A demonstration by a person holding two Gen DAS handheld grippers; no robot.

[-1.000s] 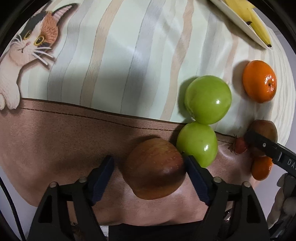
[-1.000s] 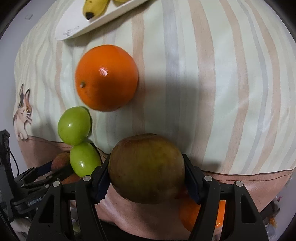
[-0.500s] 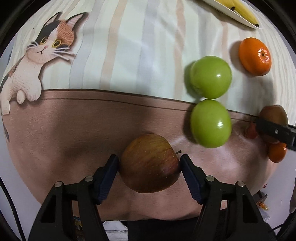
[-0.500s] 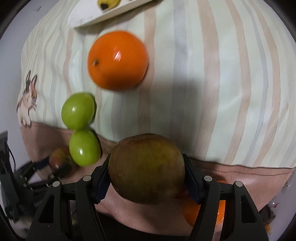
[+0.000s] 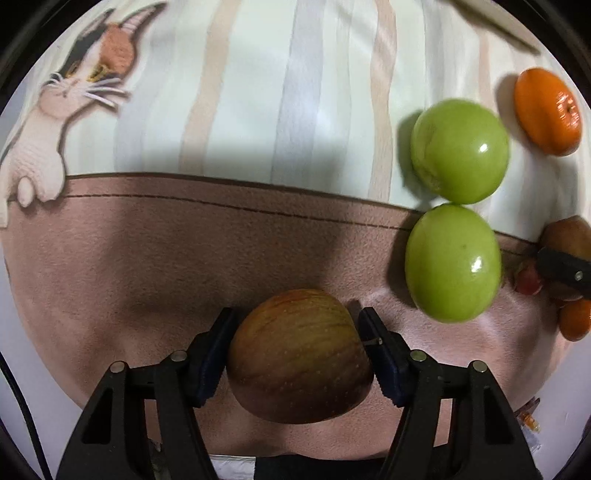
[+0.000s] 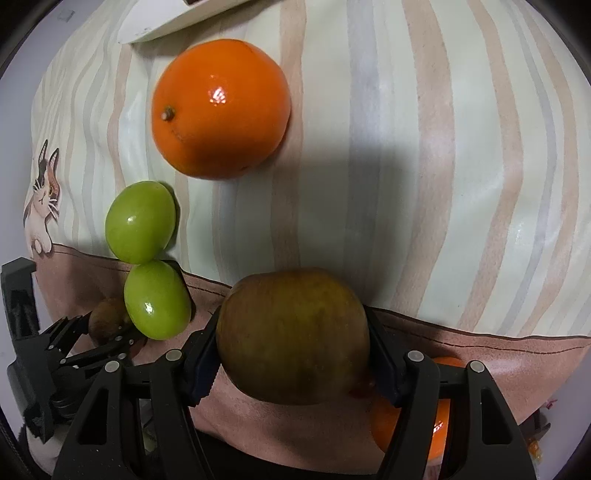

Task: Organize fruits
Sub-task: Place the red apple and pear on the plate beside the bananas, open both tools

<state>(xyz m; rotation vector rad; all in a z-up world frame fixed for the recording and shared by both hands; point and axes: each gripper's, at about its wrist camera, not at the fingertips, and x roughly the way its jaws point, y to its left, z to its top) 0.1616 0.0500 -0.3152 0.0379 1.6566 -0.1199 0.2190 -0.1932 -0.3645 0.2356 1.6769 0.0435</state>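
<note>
A white plate (image 6: pixel 155 31) is seen only in the right wrist view. A red apple (image 5: pixel 299 356) is pinched by the left gripper (image 5: pixel 295 347), whose jaws have just been closing onto it. A brownish apple (image 6: pixel 291 336) is clamped between the pads of the right gripper (image 6: pixel 291 350), above the tablecloth (image 6: pixel 424 147).

cloth: striped cover (image 5: pixel 295 92), pale green and beige
border: brown band (image 5: pixel 147 240)
print: cat (image 5: pixel 66 110)
</note>
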